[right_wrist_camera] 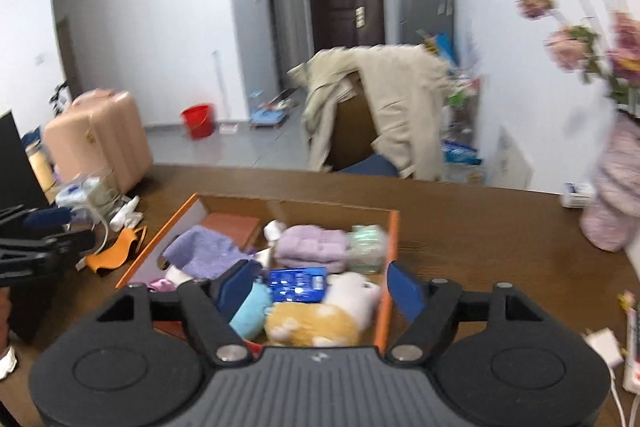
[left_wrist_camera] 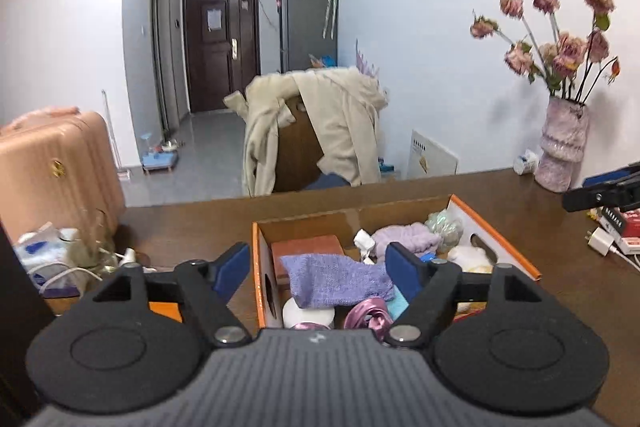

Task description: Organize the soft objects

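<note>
An orange-rimmed cardboard box [left_wrist_camera: 492, 227] [right_wrist_camera: 393, 243] stands on the brown table, full of soft things. A purple cloth [left_wrist_camera: 334, 279] [right_wrist_camera: 204, 251] lies at its left, a lilac folded towel [left_wrist_camera: 404, 235] [right_wrist_camera: 312, 247] at the back, a pink satin scrunchie [left_wrist_camera: 366, 313], a yellow-and-white plush [right_wrist_camera: 320, 319], a teal plush [right_wrist_camera: 250, 311] and a blue packet [right_wrist_camera: 296, 285]. My left gripper [left_wrist_camera: 318, 267] is open and empty above the box's near left part. My right gripper [right_wrist_camera: 320, 283] is open and empty above the box's near right part.
An orange pouch [right_wrist_camera: 116, 253], cables and tissue packs [left_wrist_camera: 52, 259] lie left of the box. A pink vase with dried roses [left_wrist_camera: 562, 143] stands at the back right. A charger and power strip [left_wrist_camera: 616, 239] lie at right. A coat-draped chair [left_wrist_camera: 316, 131] stands behind the table.
</note>
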Demonstrator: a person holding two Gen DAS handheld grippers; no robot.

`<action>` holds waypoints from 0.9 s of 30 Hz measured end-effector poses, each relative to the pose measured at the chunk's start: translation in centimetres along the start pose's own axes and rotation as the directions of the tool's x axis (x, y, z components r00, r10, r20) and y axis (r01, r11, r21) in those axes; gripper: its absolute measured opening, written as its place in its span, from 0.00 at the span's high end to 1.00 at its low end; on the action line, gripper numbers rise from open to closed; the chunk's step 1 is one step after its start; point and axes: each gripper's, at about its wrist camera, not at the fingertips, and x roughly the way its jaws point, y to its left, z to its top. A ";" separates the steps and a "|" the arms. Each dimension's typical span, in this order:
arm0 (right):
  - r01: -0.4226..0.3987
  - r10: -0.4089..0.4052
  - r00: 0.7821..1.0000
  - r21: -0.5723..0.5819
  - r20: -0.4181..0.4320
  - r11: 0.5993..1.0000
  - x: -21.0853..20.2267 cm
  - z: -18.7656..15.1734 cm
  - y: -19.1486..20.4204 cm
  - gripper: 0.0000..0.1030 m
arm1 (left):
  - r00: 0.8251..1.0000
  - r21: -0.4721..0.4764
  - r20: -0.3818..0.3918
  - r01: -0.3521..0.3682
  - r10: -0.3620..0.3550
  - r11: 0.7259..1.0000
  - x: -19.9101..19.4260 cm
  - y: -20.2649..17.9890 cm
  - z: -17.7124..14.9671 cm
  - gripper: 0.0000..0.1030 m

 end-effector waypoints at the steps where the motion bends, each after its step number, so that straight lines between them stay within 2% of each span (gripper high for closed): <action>1: 0.002 -0.002 1.000 0.004 0.015 1.000 -1.0 -0.4 0.0 0.29 | 1.000 0.000 0.011 -0.004 0.004 1.000 -0.8 -0.2 0.0 0.22; 4: 0.018 -0.017 0.998 -0.011 0.063 1.000 -3.1 -1.4 0.6 0.26 | 0.999 -0.013 0.042 -0.032 0.032 0.999 -3.1 -0.8 -0.1 0.17; 8: 0.063 -0.058 0.984 -0.029 0.171 0.998 -5.9 -3.8 2.1 0.24 | 0.988 -0.077 0.079 -0.126 0.132 0.989 -6.7 -1.0 -2.1 0.15; 11: 0.098 -0.076 0.958 -0.067 0.277 0.993 -8.6 -7.0 3.7 0.22 | 0.964 -0.078 0.171 -0.194 0.205 0.978 -10.6 -2.1 -5.1 0.04; 12: 0.099 -0.068 0.949 -0.086 0.309 0.991 -9.5 -8.2 4.4 0.19 | 0.953 -0.069 0.204 -0.212 0.222 0.975 -12.0 -2.7 -6.1 0.02; 15: 0.104 -0.061 0.927 -0.096 0.370 0.990 -11.8 -11.5 6.0 0.15 | 0.933 -0.065 0.273 -0.227 0.236 0.972 -16.1 -4.5 -9.3 0.00; 18: 0.080 -0.049 0.911 -0.060 0.409 0.995 -13.9 -15.4 7.6 0.13 | 0.933 -0.103 0.282 -0.203 0.224 0.974 -19.1 -5.5 -12.2 0.00; 22: 0.096 -0.066 0.921 -0.061 0.385 0.993 -15.4 -19.7 9.5 0.10 | 0.927 -0.102 0.298 -0.206 0.228 0.973 -21.9 -7.6 -16.0 0.00; 25: 0.094 -0.062 0.928 -0.069 0.368 0.993 -16.2 -22.7 10.9 0.08 | 0.932 -0.109 0.277 -0.210 0.232 0.972 -22.6 -8.7 -18.8 0.00; 27: 0.112 -0.087 0.927 -0.045 0.366 0.993 -16.7 -24.4 11.5 0.07 | 0.940 -0.093 0.257 -0.209 0.226 0.974 -22.5 -9.3 -20.2 0.00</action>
